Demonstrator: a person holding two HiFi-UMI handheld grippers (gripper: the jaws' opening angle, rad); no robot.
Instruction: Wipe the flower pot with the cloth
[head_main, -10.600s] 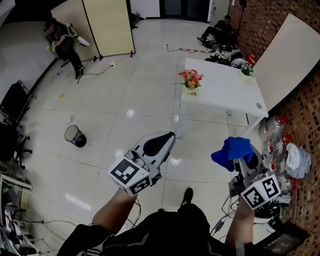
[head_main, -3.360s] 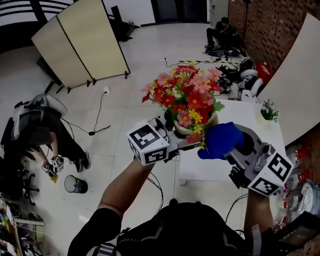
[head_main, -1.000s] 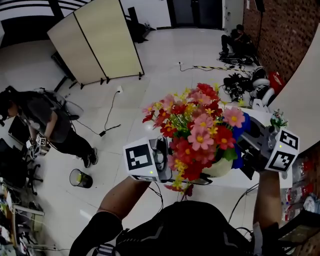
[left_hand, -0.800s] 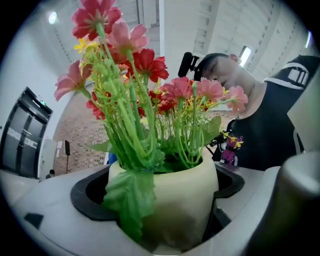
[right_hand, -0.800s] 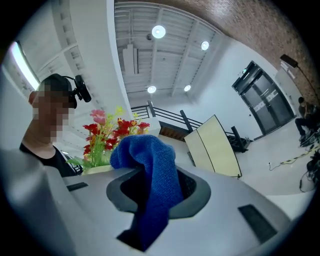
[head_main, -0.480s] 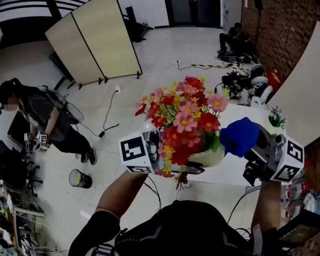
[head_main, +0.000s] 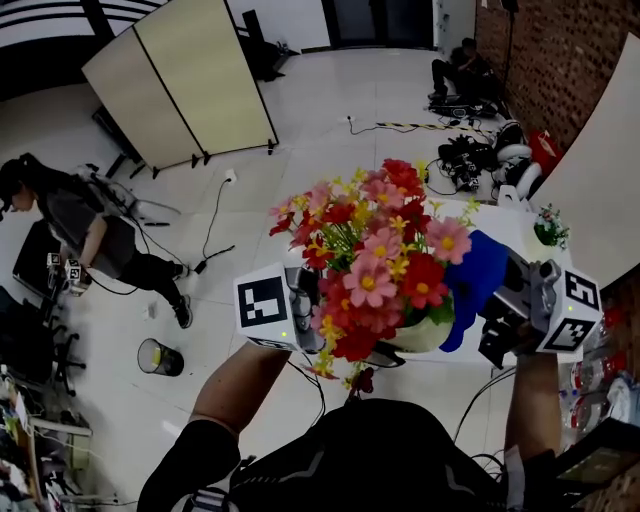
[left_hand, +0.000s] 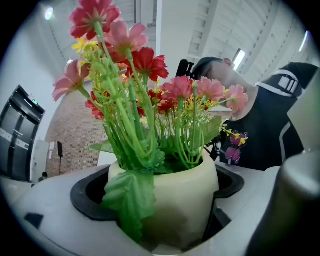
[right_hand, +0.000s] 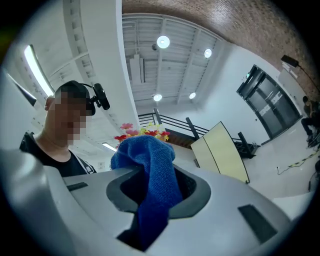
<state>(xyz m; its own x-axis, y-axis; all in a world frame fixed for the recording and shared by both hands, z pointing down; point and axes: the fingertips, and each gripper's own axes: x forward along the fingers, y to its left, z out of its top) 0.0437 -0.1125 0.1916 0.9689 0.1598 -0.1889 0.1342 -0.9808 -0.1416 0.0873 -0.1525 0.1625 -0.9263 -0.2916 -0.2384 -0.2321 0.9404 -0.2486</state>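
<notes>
A cream flower pot (head_main: 420, 335) full of red, pink and yellow artificial flowers (head_main: 375, 255) is held up in front of me, tilted. My left gripper (head_main: 345, 330) is shut on the flower pot (left_hand: 175, 200), whose body fills the space between the jaws in the left gripper view. My right gripper (head_main: 500, 295) is shut on a blue cloth (head_main: 470, 280), and the cloth (right_hand: 152, 182) hangs out of its jaws. In the head view the cloth lies against the pot's right side, beside the flowers.
A white table (head_main: 505, 235) with a small potted plant (head_main: 548, 228) stands below the pot, next to a brick wall (head_main: 560, 60). A folding screen (head_main: 180, 85), a person (head_main: 85, 230), a bin (head_main: 158, 357) and floor cables lie to the left.
The pot has tipped so that its flowers swing right and toward me. The right gripper has brought the cloth in against the pot's right side.
</notes>
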